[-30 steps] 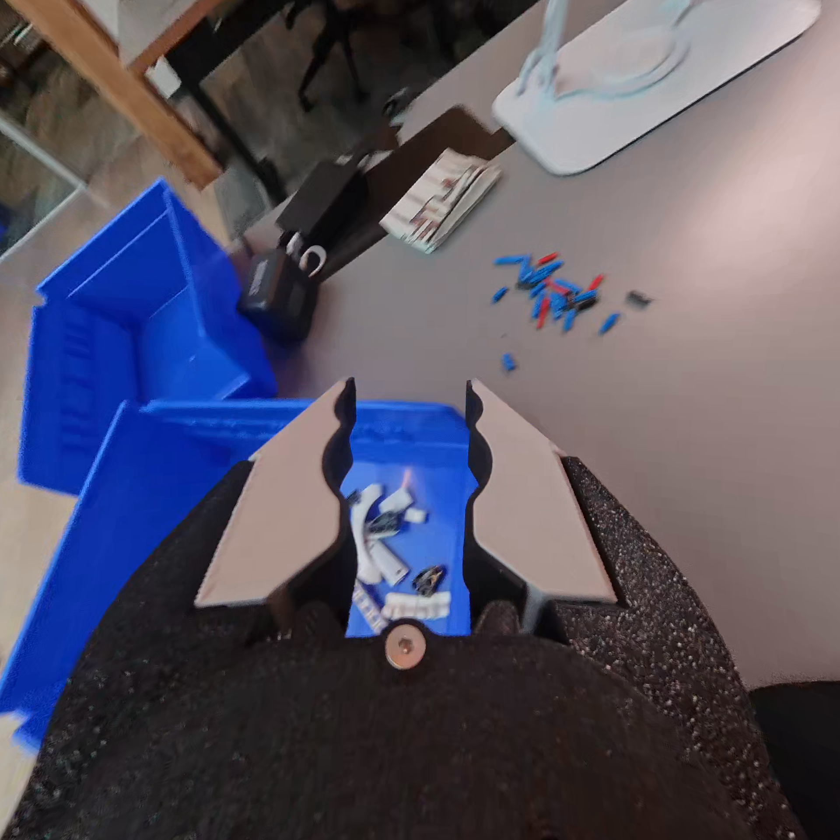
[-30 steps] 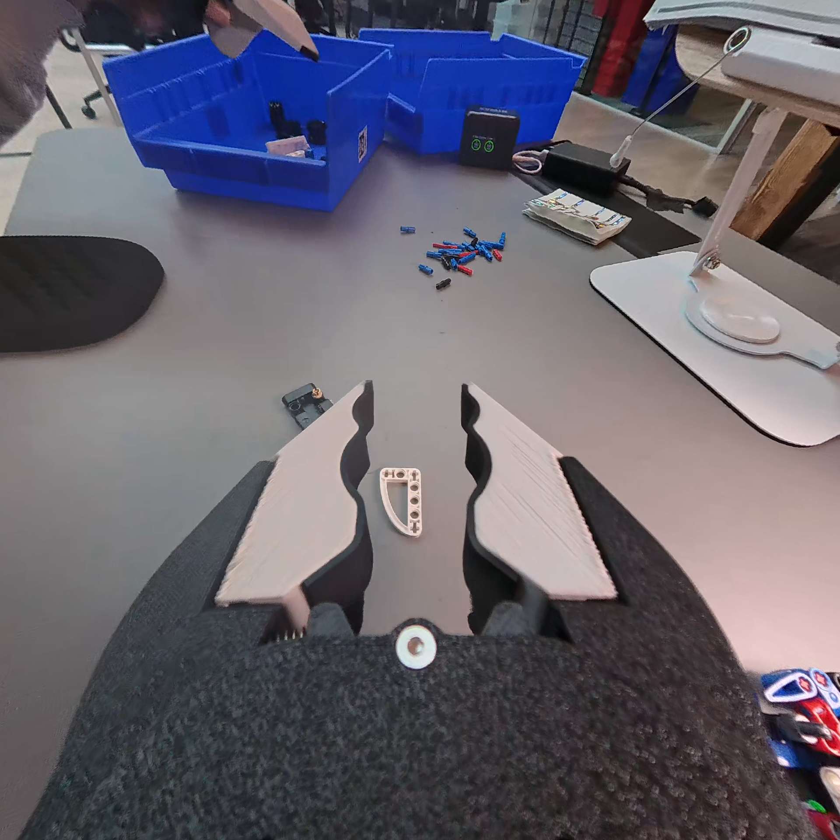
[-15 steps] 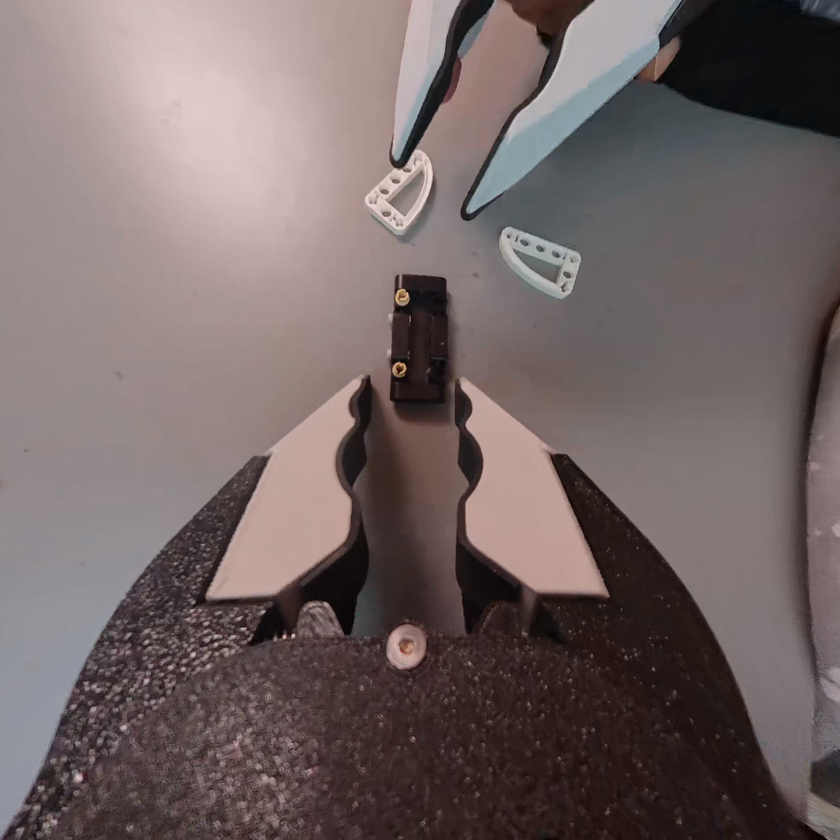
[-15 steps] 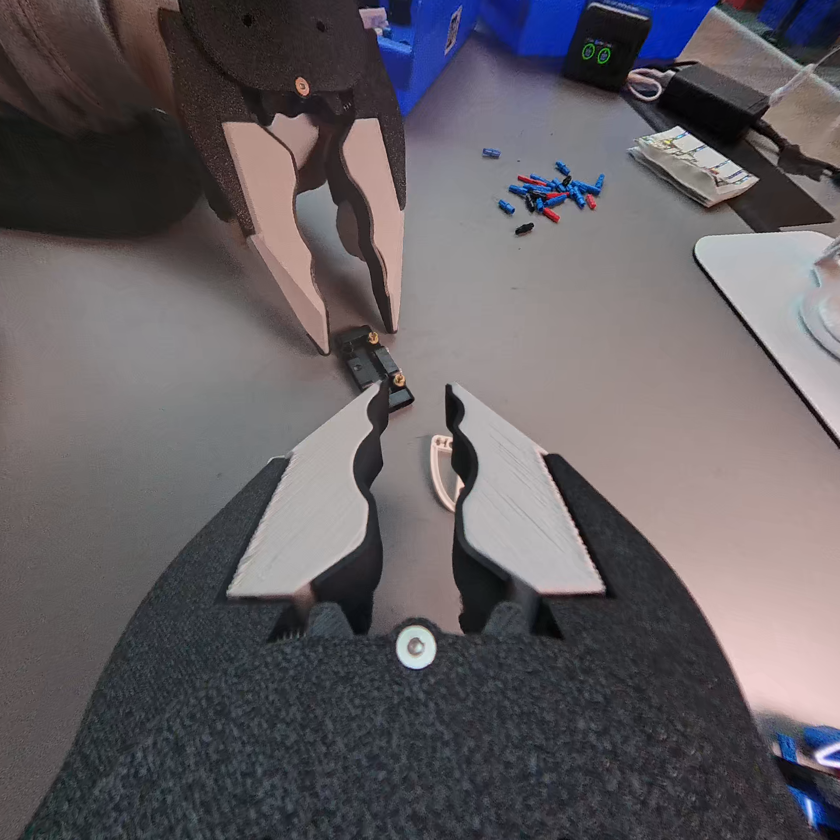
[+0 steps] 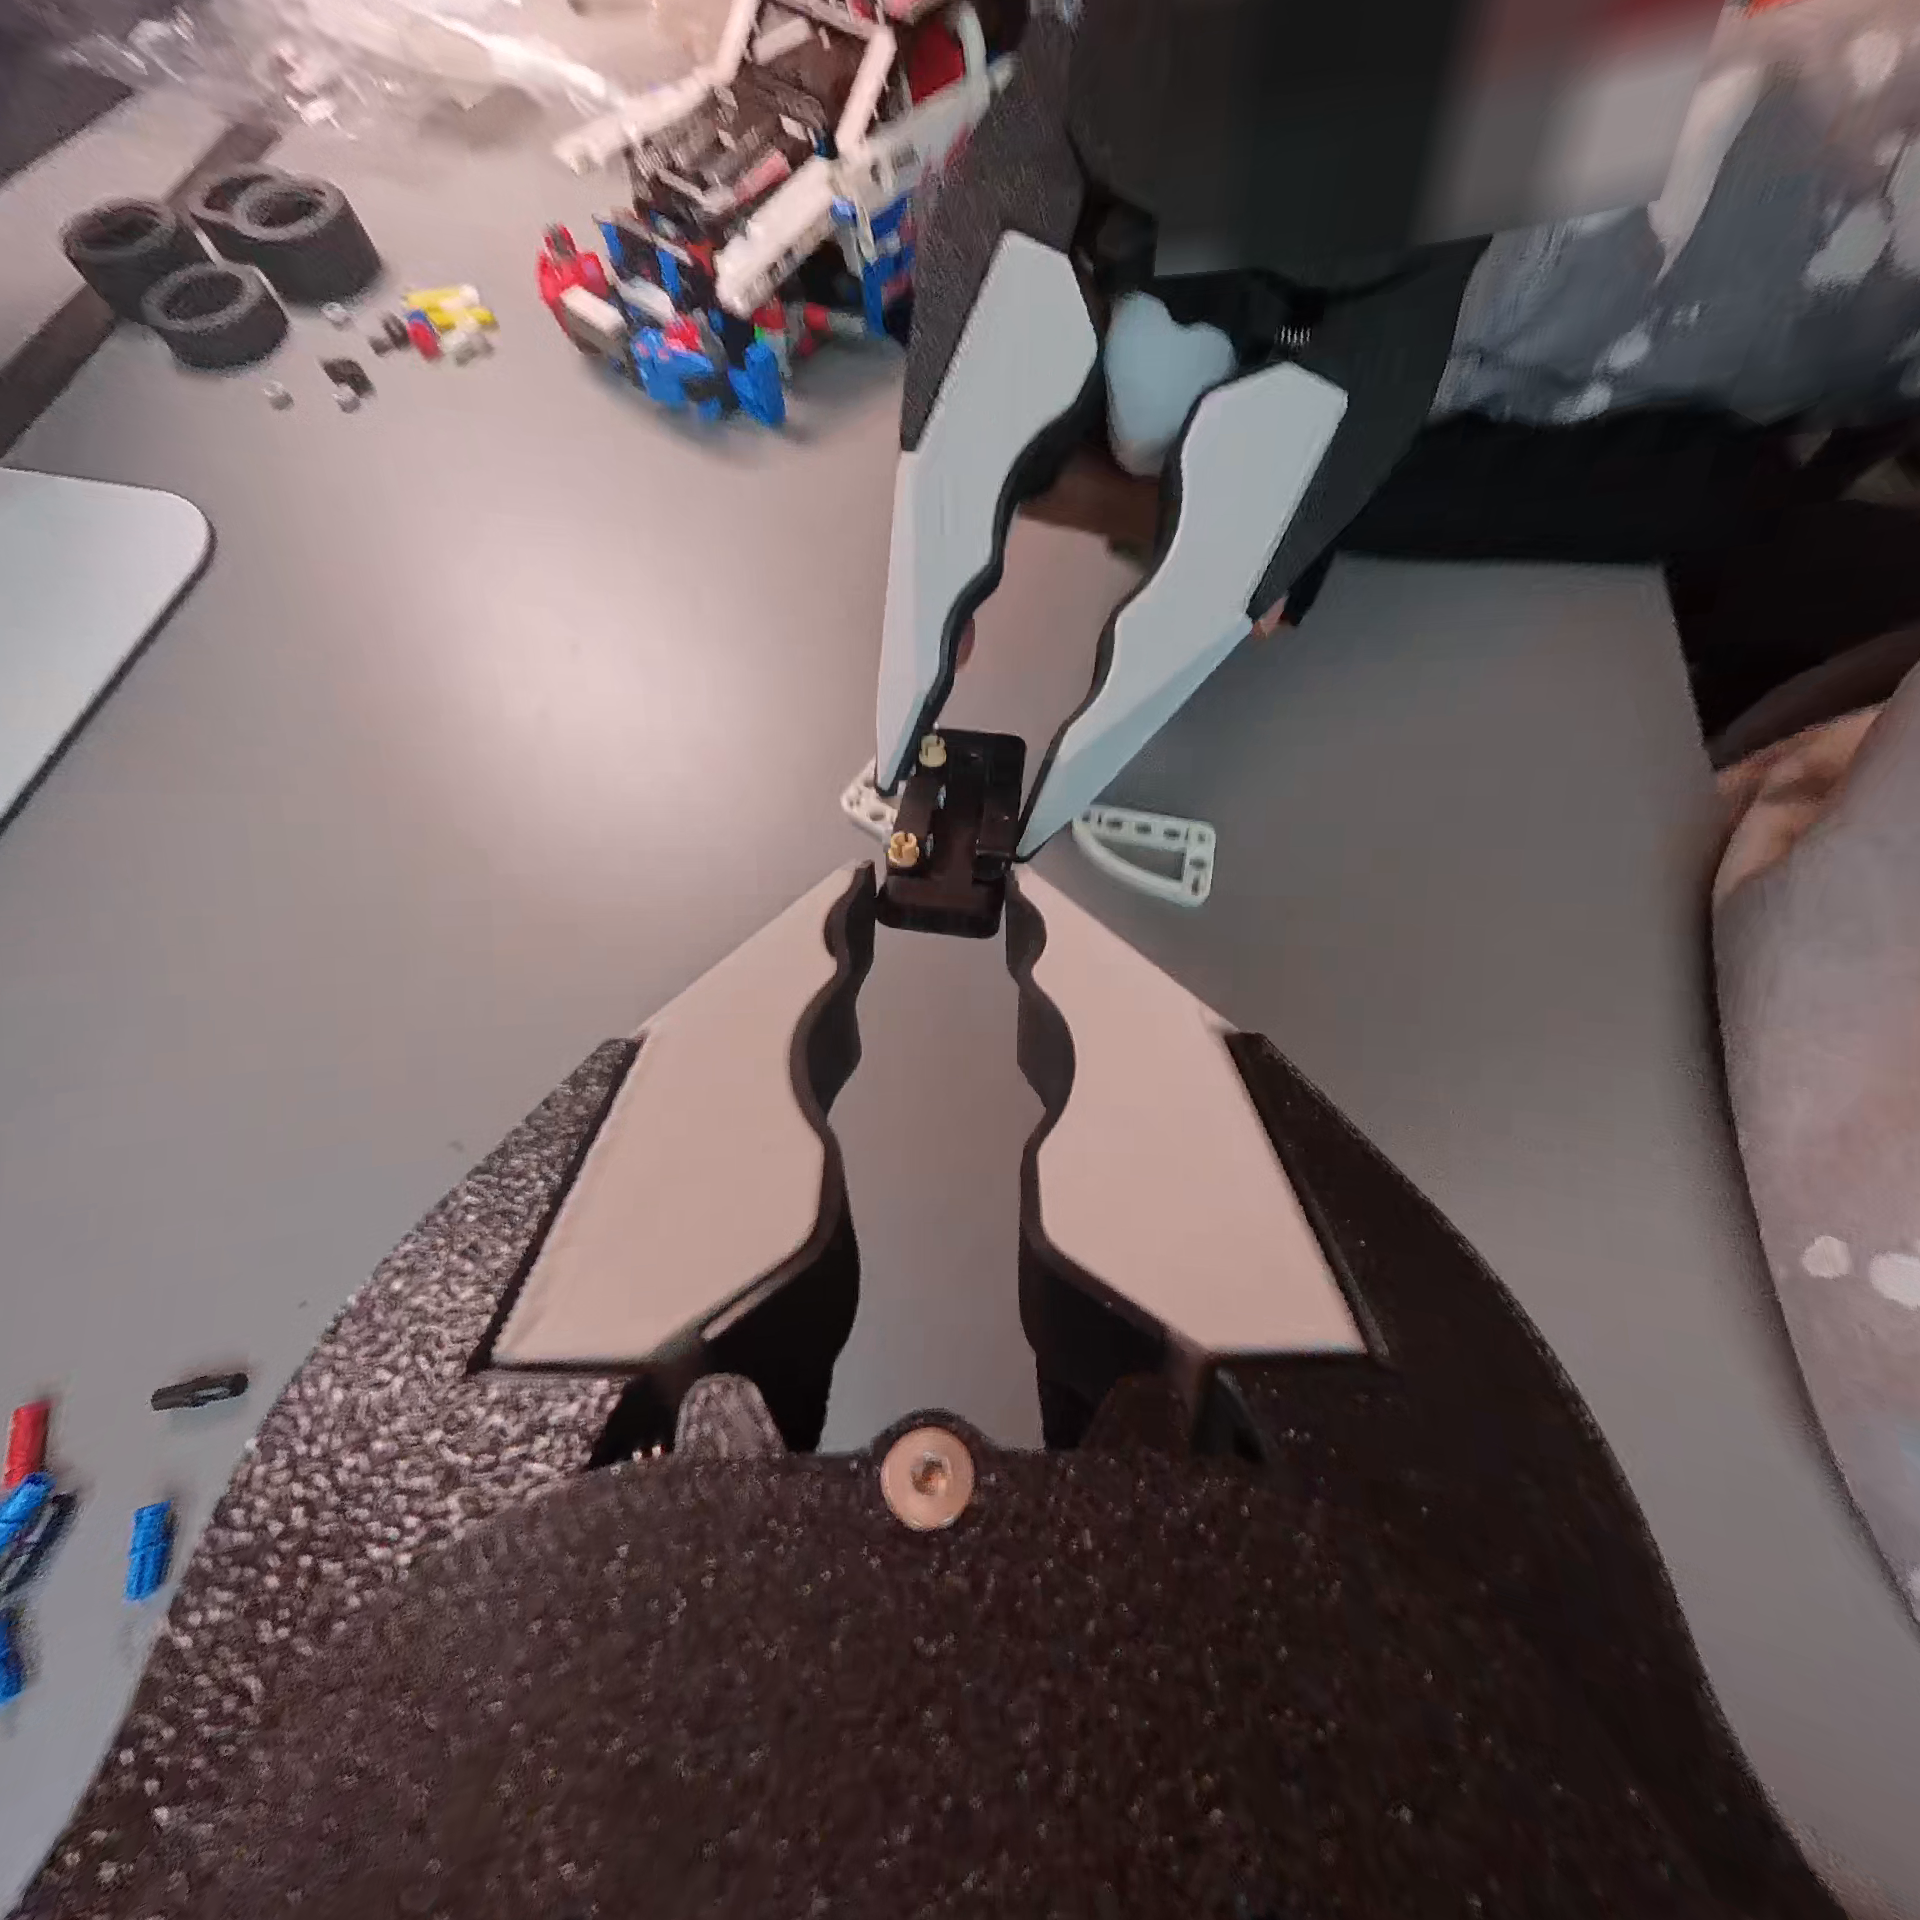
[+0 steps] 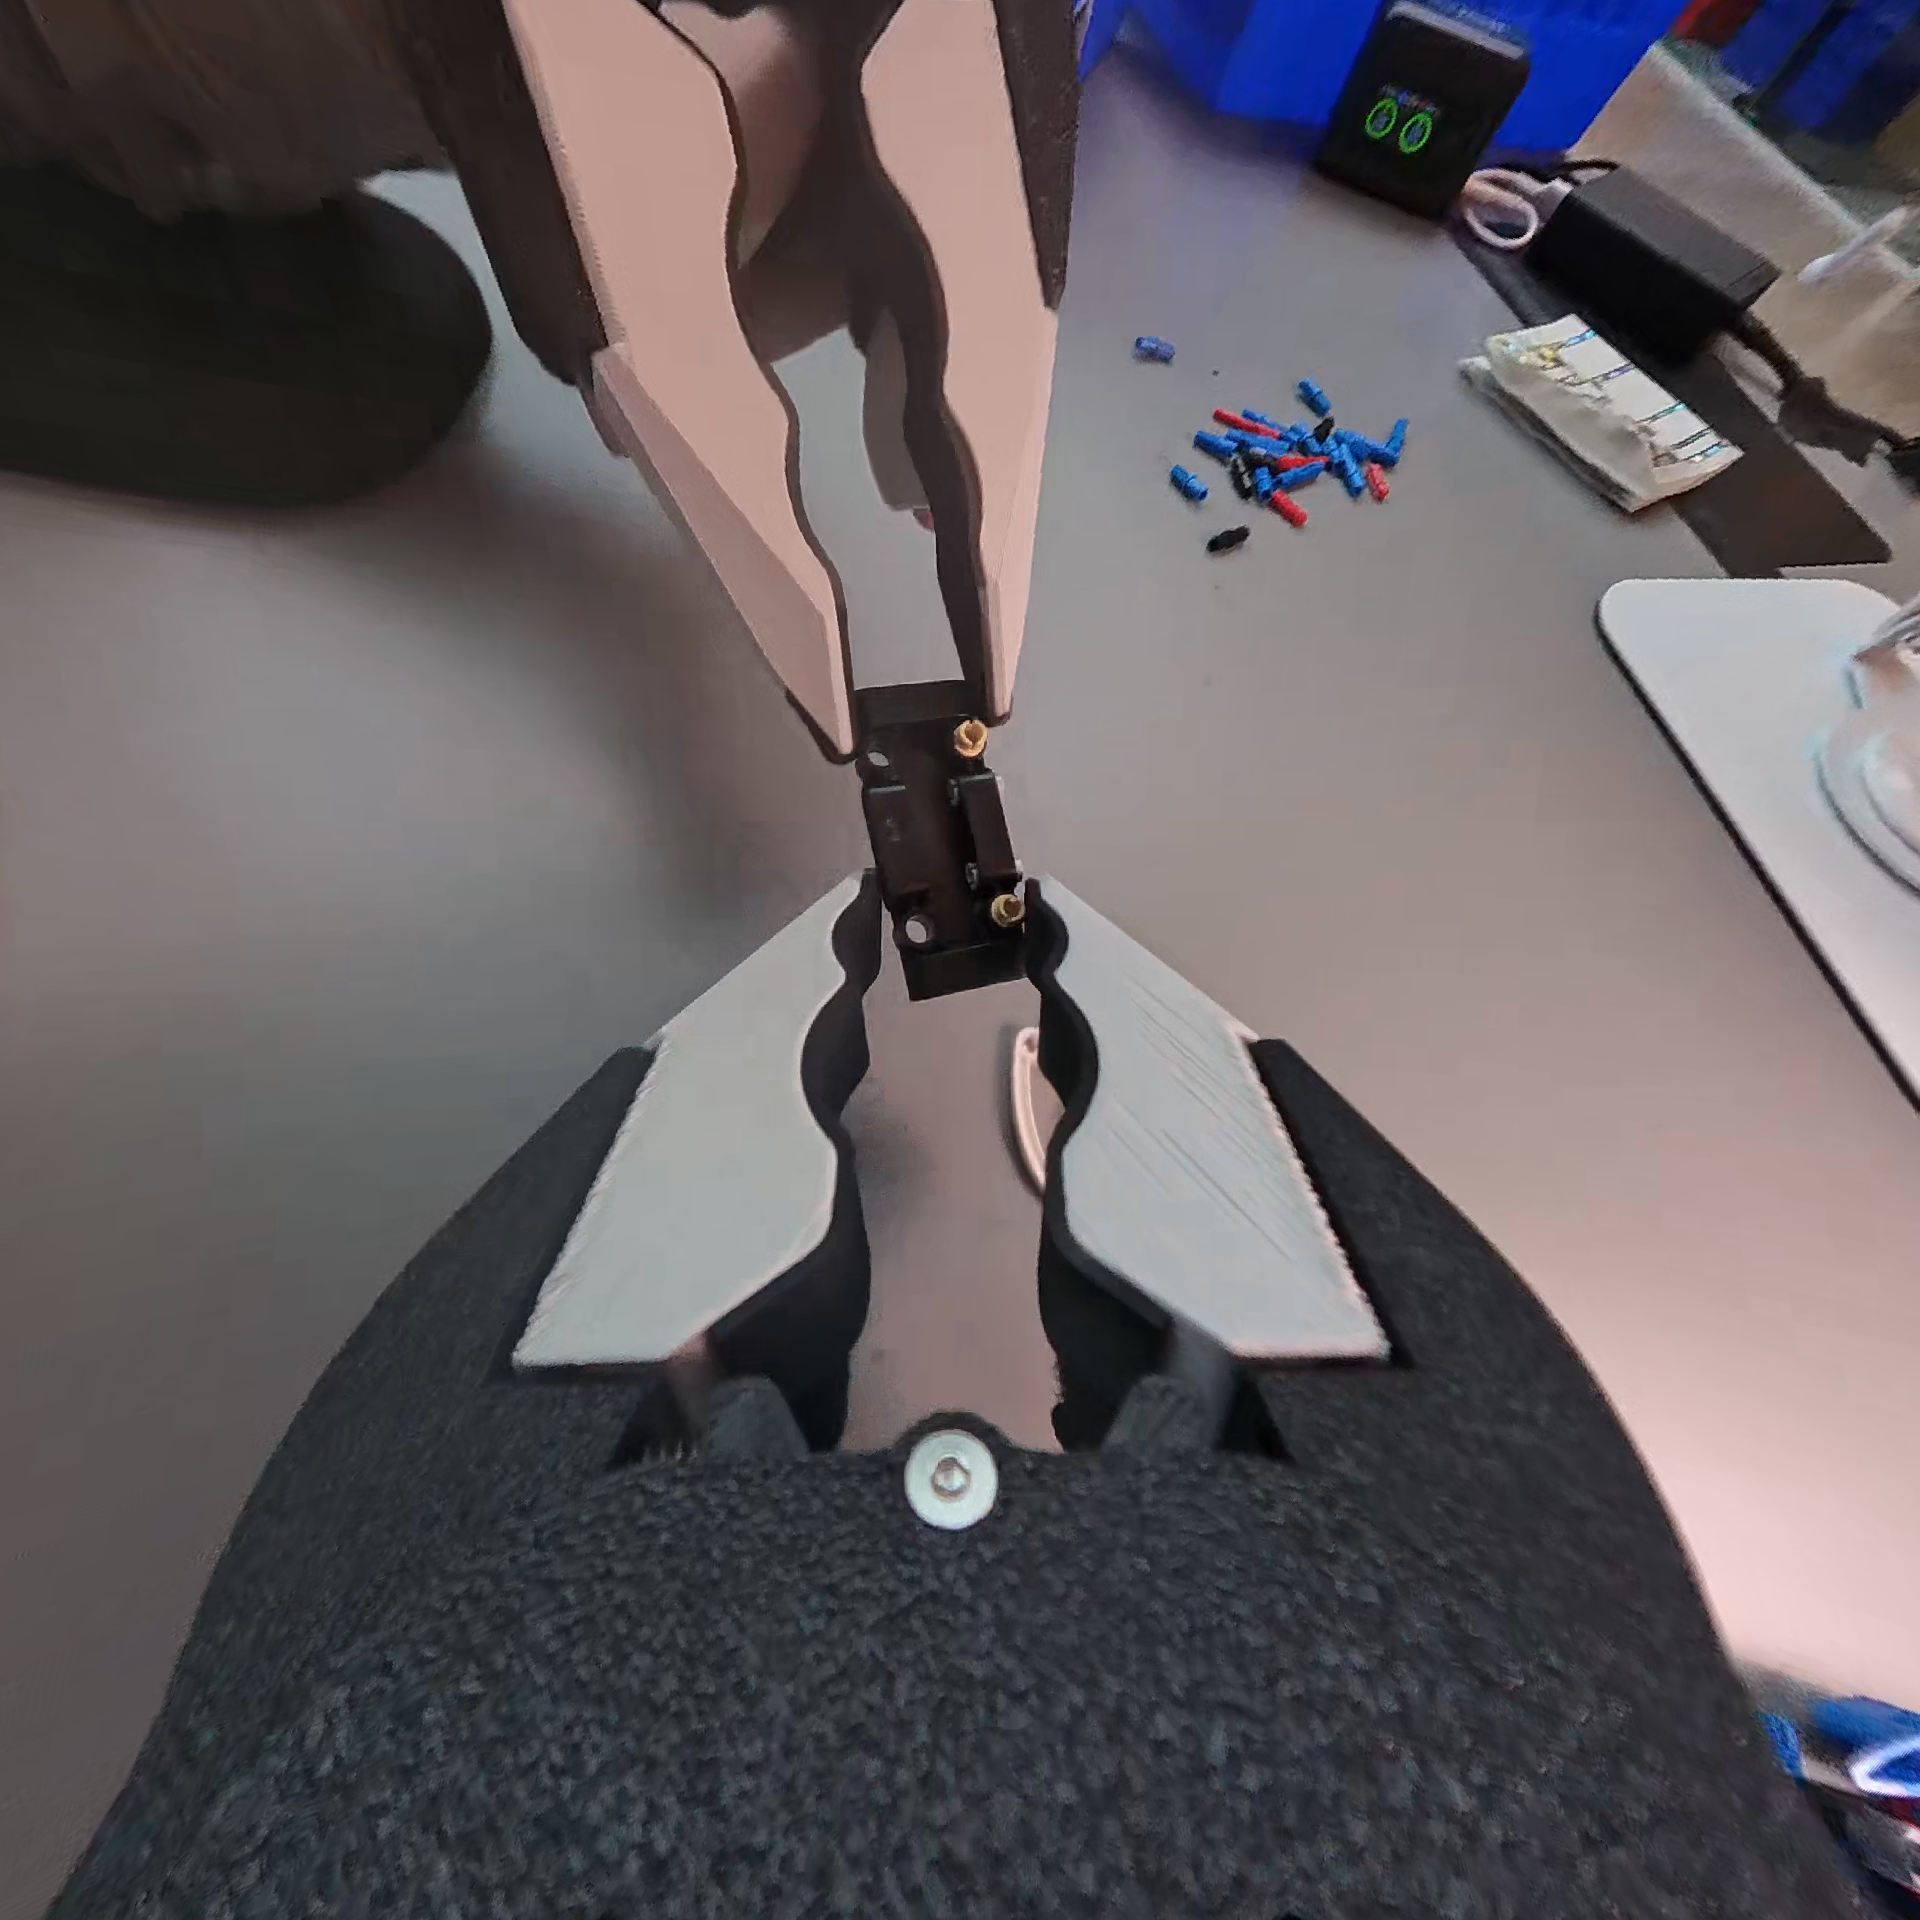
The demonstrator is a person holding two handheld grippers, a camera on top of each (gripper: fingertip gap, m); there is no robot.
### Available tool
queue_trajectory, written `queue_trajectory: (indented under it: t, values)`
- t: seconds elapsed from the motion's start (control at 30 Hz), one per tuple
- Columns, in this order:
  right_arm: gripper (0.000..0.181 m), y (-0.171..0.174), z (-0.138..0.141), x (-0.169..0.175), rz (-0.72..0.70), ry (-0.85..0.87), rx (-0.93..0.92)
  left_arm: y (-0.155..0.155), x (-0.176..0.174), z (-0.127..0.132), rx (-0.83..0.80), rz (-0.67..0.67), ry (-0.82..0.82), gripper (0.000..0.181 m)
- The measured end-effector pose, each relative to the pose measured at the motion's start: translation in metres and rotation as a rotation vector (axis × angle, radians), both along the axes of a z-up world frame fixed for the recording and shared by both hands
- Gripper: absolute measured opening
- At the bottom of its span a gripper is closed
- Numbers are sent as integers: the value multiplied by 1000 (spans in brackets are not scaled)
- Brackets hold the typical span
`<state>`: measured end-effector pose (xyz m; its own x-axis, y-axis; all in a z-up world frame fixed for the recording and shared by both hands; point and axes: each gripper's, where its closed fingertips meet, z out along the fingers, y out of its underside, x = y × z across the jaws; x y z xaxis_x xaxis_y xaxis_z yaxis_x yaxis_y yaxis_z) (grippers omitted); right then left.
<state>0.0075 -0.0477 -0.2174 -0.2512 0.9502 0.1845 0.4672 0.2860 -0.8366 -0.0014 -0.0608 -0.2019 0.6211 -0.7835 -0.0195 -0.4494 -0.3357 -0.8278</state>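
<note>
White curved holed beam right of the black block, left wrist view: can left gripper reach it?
Probably not as is: left gripper looks shut on the black brass-pinned block, and the right gripper stands between it and the white curved beam.

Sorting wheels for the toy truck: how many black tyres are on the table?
3, clustered at the table's far-left edge in the left wrist view: one tyre, one tyre, one tyre. Others may be hidden.

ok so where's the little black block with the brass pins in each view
Left wrist view: black block, centre, just past the left tool.
Right wrist view: black block, centre, its near end between the tips of the right tool.
Shared landmark: loose blue and red pins.
</note>
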Motion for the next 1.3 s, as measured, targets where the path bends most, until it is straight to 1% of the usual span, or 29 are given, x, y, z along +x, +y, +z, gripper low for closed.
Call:
queue_trajectory:
  t: [0.03,0.07,0.1,0.13,0.2,0.27,0.3,0.33,0.53,0.6,0.7,0.8,0.83,0.87,0.93,1.03,1.17,1.23,1.27,1.3]
  values:
    - [26,2,8,-1,-16,42,-33,3,0,11,16,20,-88,24]
    - [26,3,18,-3,-28,89,-65,5,1,24,19,32,-208,30]
    - [26,5,29,-4,-42,143,-89,6,3,37,2,37,-336,41]
    - [26,7,41,-5,-54,200,-110,7,4,45,-29,48,-434,45]
    - [26,7,60,-7,-68,296,-154,10,8,50,-61,66,-514,47]
    - [26,7,67,-9,-82,338,-139,12,17,62,-41,57,-578,44]
    - [25,8,67,-9,-94,343,-98,15,20,67,-31,65,-597,40]
    - [24,9,67,-10,-112,352,-56,20,19,68,-22,92,-589,32]
    - [24,34,69,-8,-281,362,118,41,14,65,-16,219,-544,13]
    - [23,38,68,-7,-296,354,153,45,10,61,-6,255,-521,9]
    - [24,41,64,-7,-311,338,183,48,9,57,-20,276,-535,8]
    - [24,36,63,-7,-261,347,66,46,5,54,-57,264,-573,6]
    - [26,35,62,-7,-244,341,42,44,4,55,-78,248,-602,5]
    - [33,35,57,-7,-229,318,40,40,5,56,-109,219,-631,6]
    - [27,28,50,-8,-171,288,41,35,5,55,-131,189,-669,6]
    - [20,19,46,-9,-121,263,-111,30,3,52,-116,174,-651,5]
    - [18,14,51,-10,-100,257,-302,29,3,58,-70,163,-678,6]
    - [17,7,61,-12,-76,289,-397,28,6,60,-67,157,-705,15]
    - [16,3,64,-14,-72,298,-437,28,8,60,-66,158,-721,14]
    - [15,6,65,-16,-104,307,-454,29,9,62,-57,164,-744,10]
